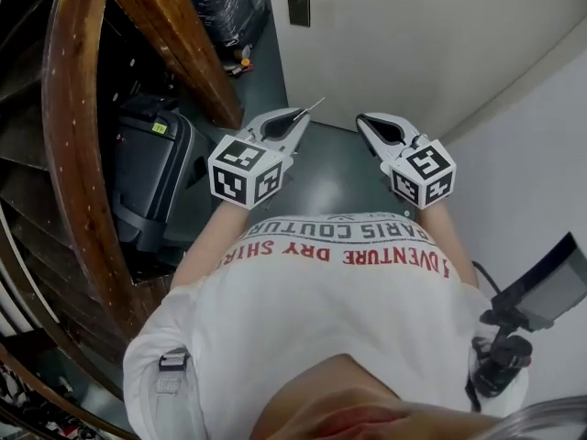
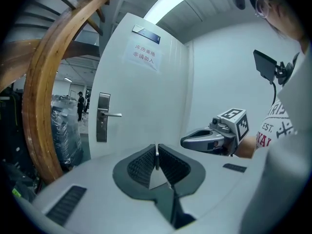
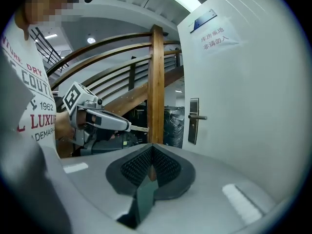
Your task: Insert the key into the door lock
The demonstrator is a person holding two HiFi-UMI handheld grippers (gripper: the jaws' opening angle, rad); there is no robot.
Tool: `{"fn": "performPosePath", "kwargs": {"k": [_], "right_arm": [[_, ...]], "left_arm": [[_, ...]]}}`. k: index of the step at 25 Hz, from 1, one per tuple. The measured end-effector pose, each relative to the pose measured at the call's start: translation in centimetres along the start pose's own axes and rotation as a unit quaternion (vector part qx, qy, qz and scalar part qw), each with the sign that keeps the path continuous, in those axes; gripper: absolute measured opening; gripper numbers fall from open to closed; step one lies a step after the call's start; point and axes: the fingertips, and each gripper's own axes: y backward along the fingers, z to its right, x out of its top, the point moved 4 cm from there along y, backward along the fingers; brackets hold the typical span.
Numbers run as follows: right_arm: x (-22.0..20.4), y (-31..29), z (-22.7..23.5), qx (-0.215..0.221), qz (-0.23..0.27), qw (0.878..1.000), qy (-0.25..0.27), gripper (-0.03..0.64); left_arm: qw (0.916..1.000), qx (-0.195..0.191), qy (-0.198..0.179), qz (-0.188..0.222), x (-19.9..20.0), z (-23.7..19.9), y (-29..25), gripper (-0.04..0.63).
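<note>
In the head view my left gripper (image 1: 299,117) is held out in front of my body, shut on a thin metal key (image 1: 315,106) whose blade sticks out past the tips. The left gripper view shows the key (image 2: 156,156) edge-on between the ribbed pads. Beside it, my right gripper (image 1: 364,120) is shut with nothing in it, its jaws meeting in the right gripper view (image 3: 152,147). The white door (image 1: 413,35) stands ahead, some way off. Its metal lock plate (image 1: 298,0) carries a lever handle (image 2: 113,114). The lock plate (image 3: 193,121) also shows in the right gripper view.
A curved wooden stair rail (image 1: 73,154) and a wooden post (image 3: 156,87) stand on the left. Below the rail lie a black case (image 1: 151,168) and a wrapped bundle (image 1: 220,3). A white wall (image 1: 532,154) closes the right side. A paper notice (image 2: 144,54) hangs on the door.
</note>
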Motion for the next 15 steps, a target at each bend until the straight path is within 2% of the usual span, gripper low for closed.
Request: {"fn": "performPosePath", "kwargs": {"k": [4,9,15], "right_arm": [[1.1,-3.7,2.9,-0.004,-0.001,1.0,0.013,0.002],[0.6,-6.7,6.4,-0.009,-0.014,1.0,0.014,0.003],[2.9,-11.9,13.1,-0.008,0.002,0.999,0.031,0.003]], "left_arm": [[1.0,0.006,-0.005,0.004,1.9,-4.7,-2.6,0.023],[1.0,0.003,0.006,0.002,2.0,-7.9,-5.4,0.023],[0.9995,0.016,0.024,-0.008,2.1,-12.6,-9.3,0.023]]}}
